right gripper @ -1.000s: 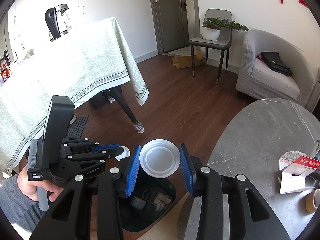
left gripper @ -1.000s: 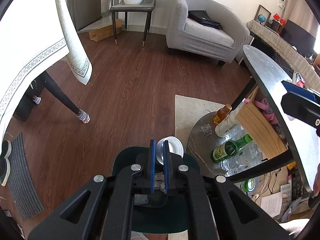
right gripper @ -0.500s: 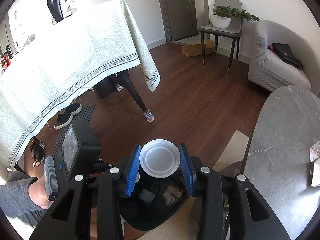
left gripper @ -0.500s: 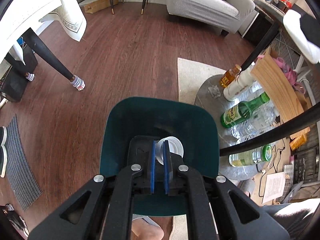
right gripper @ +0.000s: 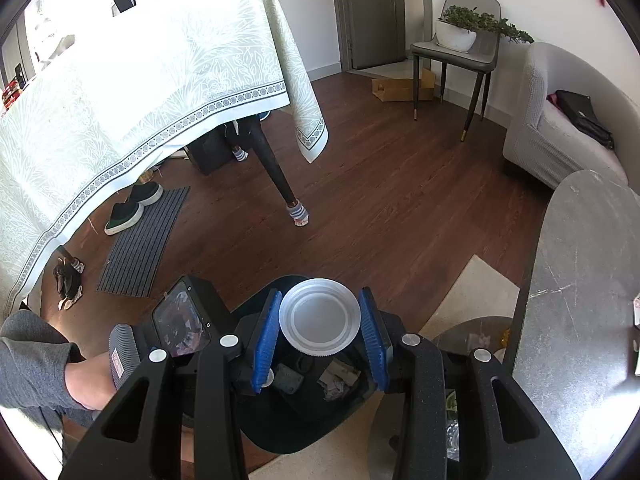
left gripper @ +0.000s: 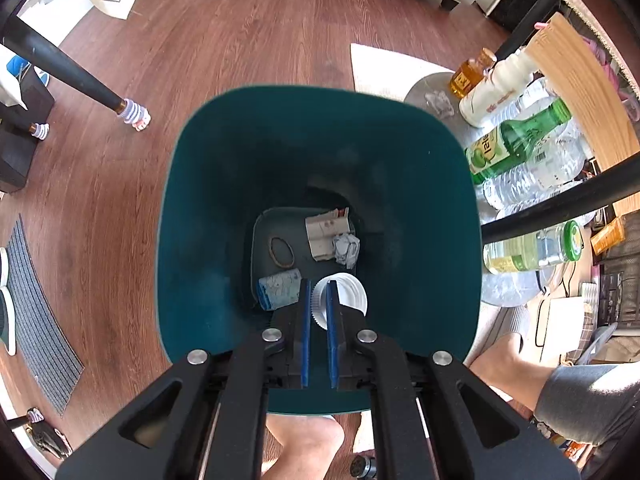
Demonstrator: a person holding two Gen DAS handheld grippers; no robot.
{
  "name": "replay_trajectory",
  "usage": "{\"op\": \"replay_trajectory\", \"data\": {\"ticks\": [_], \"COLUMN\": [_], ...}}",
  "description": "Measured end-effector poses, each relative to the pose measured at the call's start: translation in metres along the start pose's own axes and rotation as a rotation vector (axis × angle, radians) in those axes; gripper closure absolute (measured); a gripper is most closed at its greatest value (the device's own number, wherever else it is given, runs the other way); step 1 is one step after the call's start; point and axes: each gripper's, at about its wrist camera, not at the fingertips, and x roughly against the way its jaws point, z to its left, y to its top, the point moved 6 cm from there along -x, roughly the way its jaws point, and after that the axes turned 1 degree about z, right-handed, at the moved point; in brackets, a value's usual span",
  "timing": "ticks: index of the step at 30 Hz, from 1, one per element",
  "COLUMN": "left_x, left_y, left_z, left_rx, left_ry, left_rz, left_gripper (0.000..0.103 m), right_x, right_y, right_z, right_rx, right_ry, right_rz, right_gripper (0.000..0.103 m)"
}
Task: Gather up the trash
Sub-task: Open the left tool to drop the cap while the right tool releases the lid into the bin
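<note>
Left gripper (left gripper: pixel 319 304) pinching white lid (left gripper: pixel 343 294) over teal bin (left gripper: pixel 208 216), paper scraps (left gripper: pixel 326 232) inside

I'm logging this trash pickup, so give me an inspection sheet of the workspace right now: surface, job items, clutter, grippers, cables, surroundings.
Surface: wood floor, pale rug beside the bin.
Job's things: teal trash bin holding a crumpled paper, flattened carton, rubber band and blue sponge.
Clutter: green bottle and clear bottles on a low shelf.
Grippers: left gripper shut on a small white lid over the bin; right gripper shut on a large white lid.
Cables: thin wires at right.
Surroundings: clothed table, chair, armchair.
</note>
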Motion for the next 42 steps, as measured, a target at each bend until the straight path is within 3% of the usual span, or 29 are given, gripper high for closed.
{"op": "replay_trajectory", "data": {"ticks": [3, 4, 5, 12, 21, 30, 42], "left_x": [-0.005, -0.005, -0.006, 0.014, 0.084, 0.142, 0.217], "left_y": [-0.004, -0.004, -0.005, 0.001, 0.030, 0.051, 0.069], "left_z": [0.001, 0.001, 0.002, 0.007, 0.019, 0.026, 0.025], "left_rx": [-0.005, 0.000, -0.003, 0.019, 0.065, 0.094, 0.118], "left_ry": [-0.019, -0.019, -0.021, -0.018, 0.014, 0.028, 0.007], "left_rz": [0.025, 0.024, 0.021, -0.045, -0.248, -0.392, -0.555], "left_gripper": [0.089, 0.077, 0.072, 0.072, 0.070, 0.070, 0.080], "right_x": [-0.001, -0.002, -0.003, -0.015, -0.024, -0.036, -0.063], "right_y": [0.001, 0.001, 0.001, -0.001, -0.007, -0.011, -0.029], "right_z": [0.000, 0.000, 0.000, 0.004, 0.019, 0.032, 0.042], "right_rx": [0.002, 0.004, 0.003, 0.015, 0.046, 0.062, 0.077], "right_ry": [0.009, 0.009, 0.009, 0.011, 0.008, 0.009, 0.015], "right_rz": [0.001, 0.002, 0.006, 0.032, 0.054, 0.084, 0.164], "right_gripper": [0.063, 0.063, 0.063, 0.063, 0.063, 0.064, 0.063]}}
